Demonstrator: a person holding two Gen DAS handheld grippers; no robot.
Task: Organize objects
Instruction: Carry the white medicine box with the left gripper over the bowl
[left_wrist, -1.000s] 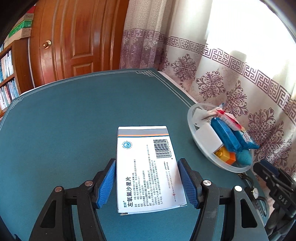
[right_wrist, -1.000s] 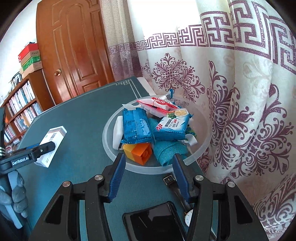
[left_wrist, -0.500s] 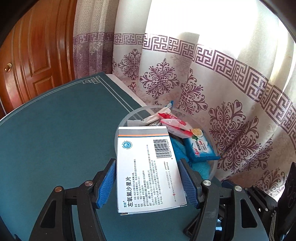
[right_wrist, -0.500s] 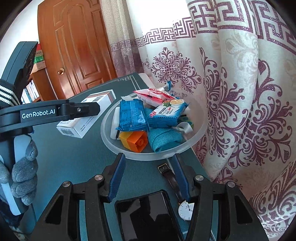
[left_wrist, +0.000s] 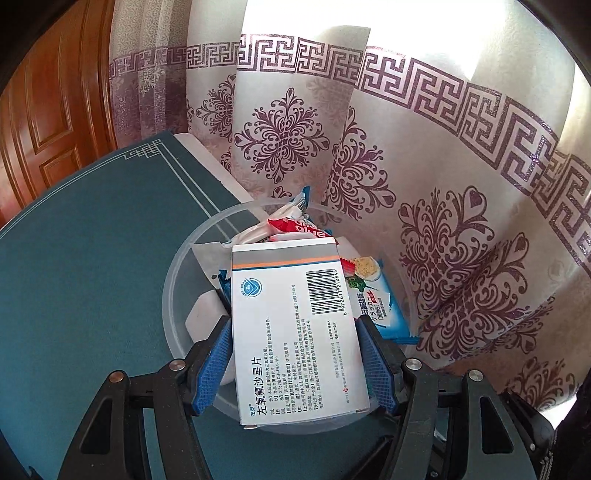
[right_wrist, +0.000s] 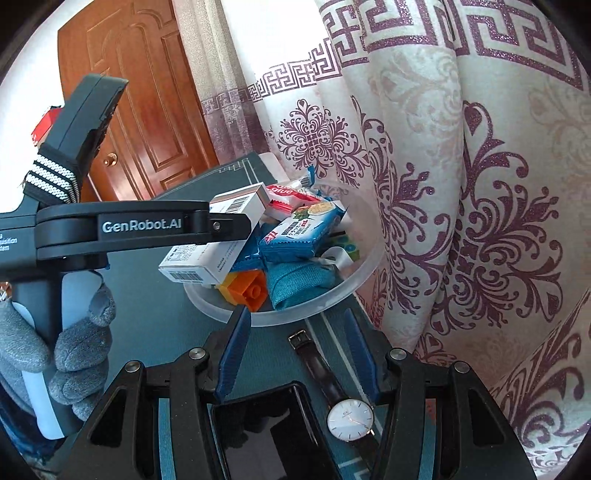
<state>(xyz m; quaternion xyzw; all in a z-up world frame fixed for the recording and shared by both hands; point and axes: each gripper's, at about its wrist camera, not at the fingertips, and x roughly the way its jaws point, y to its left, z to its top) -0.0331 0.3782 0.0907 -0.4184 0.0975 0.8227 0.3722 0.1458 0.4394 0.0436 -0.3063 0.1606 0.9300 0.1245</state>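
Overhead, the left gripper hangs above the clear plastic bowl, its fingers clamped on a white medicine box; the right gripper, fingers wide and empty, hovers over a wristwatch and smartphone.

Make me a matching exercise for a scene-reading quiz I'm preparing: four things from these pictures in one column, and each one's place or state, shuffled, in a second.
Things:
1. medicine box
2. wristwatch
3. orange brick
4. right gripper

Places or states:
A. lying inside the clear bowl, under other items
B. open, holding nothing
C. clamped in the left gripper above the bowl
D. flat on the green table, outside the bowl

Pairs: 1-C, 2-D, 3-A, 4-B
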